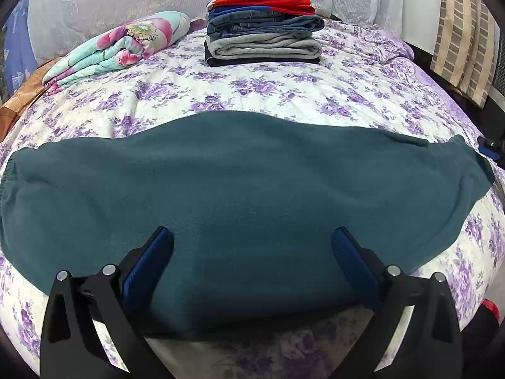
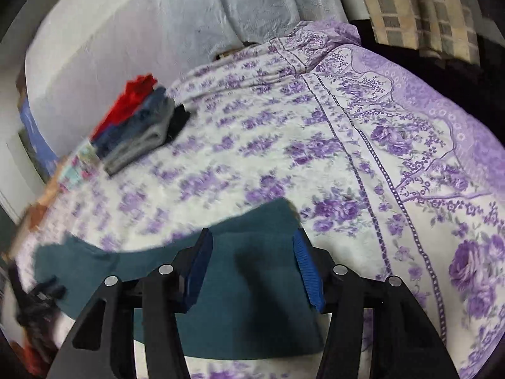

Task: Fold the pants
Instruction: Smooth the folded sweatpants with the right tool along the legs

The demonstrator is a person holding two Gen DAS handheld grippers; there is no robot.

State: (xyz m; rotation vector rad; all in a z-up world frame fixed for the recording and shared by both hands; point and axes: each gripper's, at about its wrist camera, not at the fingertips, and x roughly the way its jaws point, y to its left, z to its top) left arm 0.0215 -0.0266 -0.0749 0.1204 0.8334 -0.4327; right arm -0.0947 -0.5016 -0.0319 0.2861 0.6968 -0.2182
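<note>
Dark teal pants (image 1: 240, 183) lie flat across the bed, folded lengthwise, stretching from left to right. My left gripper (image 1: 252, 237) is open and hovers over the near edge of the pants, holding nothing. In the right wrist view the right end of the pants (image 2: 252, 268) lies under my right gripper (image 2: 252, 240), which is open with its blue pads on either side of the cloth, empty. The view is blurred. The right gripper also shows at the right edge of the left wrist view (image 1: 489, 148).
The bed has a white sheet with purple flowers (image 1: 284, 94). A stack of folded clothes (image 1: 263, 31) sits at the back, also in the right wrist view (image 2: 139, 126). A folded floral quilt (image 1: 120, 47) lies back left. A striped curtain (image 1: 464, 38) hangs at right.
</note>
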